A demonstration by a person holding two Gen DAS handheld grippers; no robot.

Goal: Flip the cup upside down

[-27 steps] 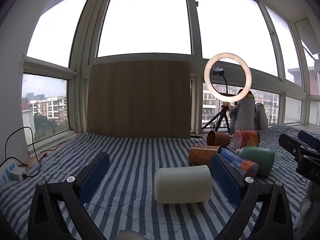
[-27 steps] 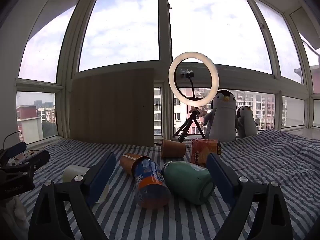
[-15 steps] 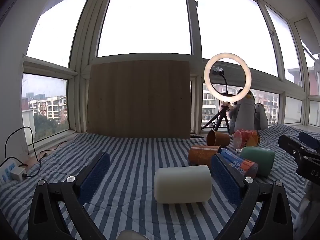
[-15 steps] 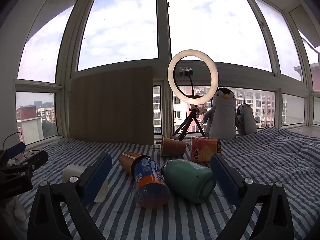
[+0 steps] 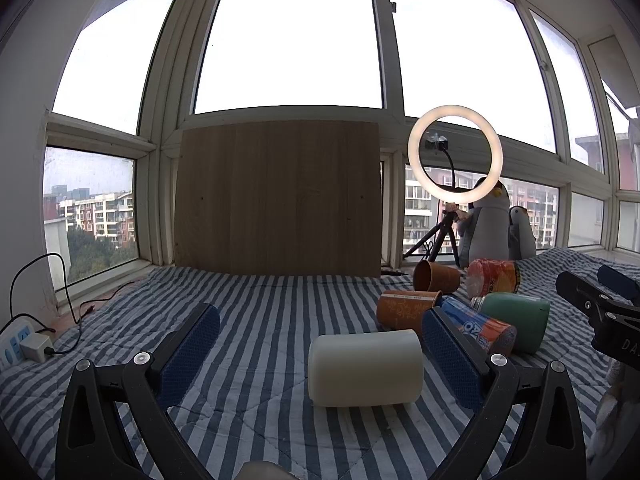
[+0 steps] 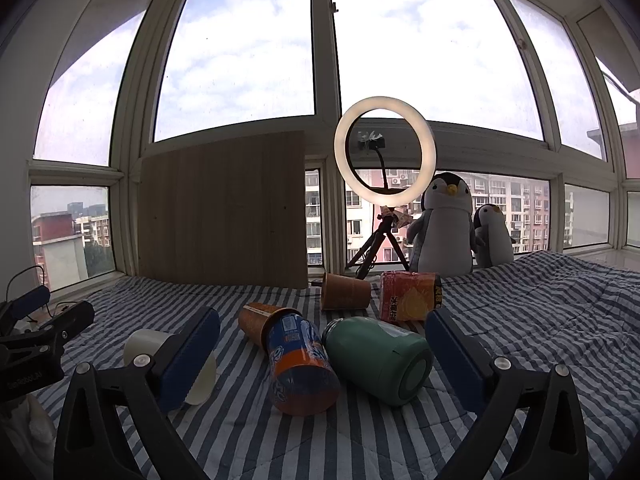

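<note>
The left tool (image 5: pixel 320 354) is held low over the striped bed cover (image 5: pixel 260 320), its jaws spread wide and nothing gripped between them. The cream cup (image 5: pixel 366 372) is found lying on its side just ahead, between the two blue pads but nearer the right one, and apart from both. Which end is the mouth cannot be told from the left wrist view; in the right wrist view the cup (image 6: pixel 148 344) appears partly hidden behind the left pad of the right tool (image 6: pixel 322 356), with what seems an open rim turned toward the camera. The right tool is likewise spread and empty, and is pointed at a cluster of tipped items: a blue and orange can (image 6: pixel 298 364), a green flask (image 6: pixel 380 358), and two orange paper cups (image 6: pixel 260 322) (image 6: pixel 345 292), with a red snack canister (image 6: pixel 408 296) beyond. Farther off, a wooden board (image 5: pixel 278 196), a ring light (image 6: pixel 385 150) on a tripod, and two penguin toys (image 6: pixel 446 228) are noted against the windows.

The step in hand is judged to be the approach; no grasp is yet made. For the next move, the left tool would need to be advanced and centred on the cup's body, closed across it, then lifted and rotated until the mouth faces down. Rolling of the cup on the soft cover is to be guarded against.
</note>
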